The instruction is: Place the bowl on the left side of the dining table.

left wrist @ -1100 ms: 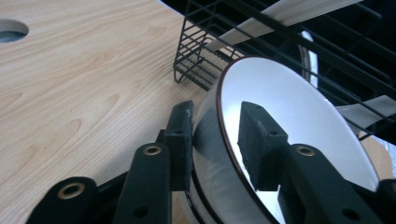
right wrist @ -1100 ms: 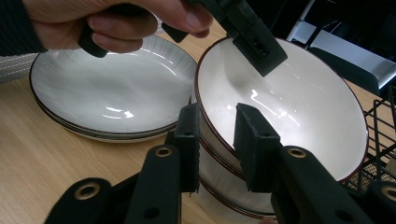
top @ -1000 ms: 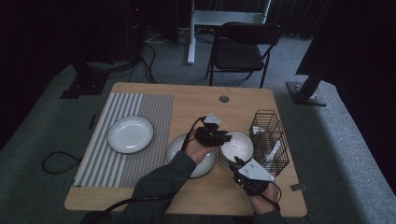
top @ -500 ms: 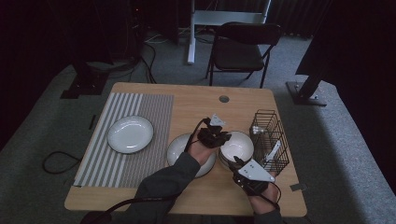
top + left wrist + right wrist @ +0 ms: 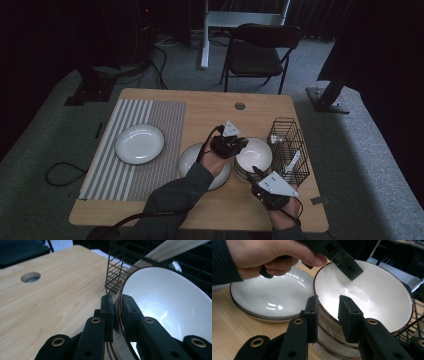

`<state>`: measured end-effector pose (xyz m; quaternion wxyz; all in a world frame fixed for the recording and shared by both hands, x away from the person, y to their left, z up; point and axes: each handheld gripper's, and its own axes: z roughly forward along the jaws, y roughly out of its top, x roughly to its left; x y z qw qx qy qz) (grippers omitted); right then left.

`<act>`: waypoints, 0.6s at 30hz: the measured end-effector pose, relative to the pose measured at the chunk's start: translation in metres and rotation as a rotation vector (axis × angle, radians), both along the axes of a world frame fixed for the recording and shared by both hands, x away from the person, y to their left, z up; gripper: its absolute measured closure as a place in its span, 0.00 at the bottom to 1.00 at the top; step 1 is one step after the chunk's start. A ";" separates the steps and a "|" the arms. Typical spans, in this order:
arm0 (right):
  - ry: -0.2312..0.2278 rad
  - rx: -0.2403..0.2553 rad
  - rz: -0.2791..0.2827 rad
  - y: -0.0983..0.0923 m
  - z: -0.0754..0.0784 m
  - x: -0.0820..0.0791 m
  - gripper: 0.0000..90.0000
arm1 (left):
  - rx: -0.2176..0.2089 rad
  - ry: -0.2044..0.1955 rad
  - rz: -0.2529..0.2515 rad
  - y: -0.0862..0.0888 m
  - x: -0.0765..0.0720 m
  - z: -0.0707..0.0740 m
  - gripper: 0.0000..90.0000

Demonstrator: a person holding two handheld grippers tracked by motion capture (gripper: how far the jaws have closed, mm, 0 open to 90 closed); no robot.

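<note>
Table (image 5: 150,210), wooden: bare wood along the far and near edges; striped mat (image 5: 125,150) with a plate (image 5: 139,144) at left, wire rack (image 5: 289,150) by the right edge. Bowl (image 5: 256,152), topmost of a stack, just beside the rack and a second plate (image 5: 192,157). Left gripper (image 5: 234,145): jaws just closed, clamped on the bowl's left rim. Right gripper (image 5: 256,173): jaws astride the near rim, contact uncertain.

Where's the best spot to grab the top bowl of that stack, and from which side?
Take the top bowl by its thin brown-edged rim, one jaw inside and one outside. The stack sits tight against the wire basket on its far side, so come from the open near and plate-side edges, as the left claw and right claw both do.
</note>
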<state>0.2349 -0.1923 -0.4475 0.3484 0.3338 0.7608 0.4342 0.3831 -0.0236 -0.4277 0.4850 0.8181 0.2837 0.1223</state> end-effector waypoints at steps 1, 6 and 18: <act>0.000 0.000 0.000 0.000 0.000 0.000 0.77 | 0.000 0.000 0.000 0.000 0.000 0.000 0.91; -0.068 0.035 0.027 -0.002 0.007 -0.008 0.77 | -0.017 -0.056 0.012 0.008 -0.001 0.010 0.91; -0.084 0.026 0.096 0.006 0.006 -0.011 0.73 | -0.061 -0.080 0.087 0.045 0.011 0.029 0.92</act>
